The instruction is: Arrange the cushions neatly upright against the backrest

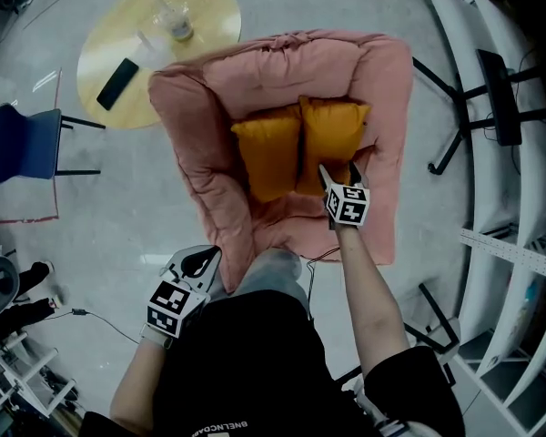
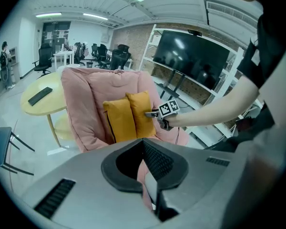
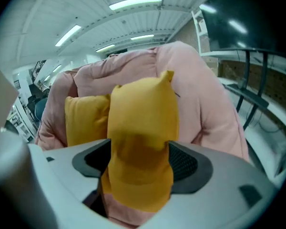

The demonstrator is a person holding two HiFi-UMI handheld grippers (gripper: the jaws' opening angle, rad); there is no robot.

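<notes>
Two orange cushions stand upright, side by side, against the backrest of a pink armchair (image 1: 291, 62). The left cushion (image 1: 268, 153) leans a little; the right cushion (image 1: 335, 130) stands beside it. My right gripper (image 1: 326, 173) is at the right cushion's lower front corner. In the right gripper view that cushion (image 3: 143, 113) fills the gap between the wide-spread jaws of the right gripper (image 3: 138, 161), which stands open; the left cushion (image 3: 86, 118) shows behind it. My left gripper (image 1: 203, 259) hangs by my hip in front of the chair, shut and empty, pointing at the chair (image 2: 86, 104).
A round yellow table (image 1: 155, 53) behind the chair at the left carries a black remote (image 1: 118, 83) and a glass (image 1: 177, 25). A blue chair (image 1: 18, 144) stands far left. A monitor on a stand (image 1: 496, 98) and white shelving (image 1: 519, 271) line the right side.
</notes>
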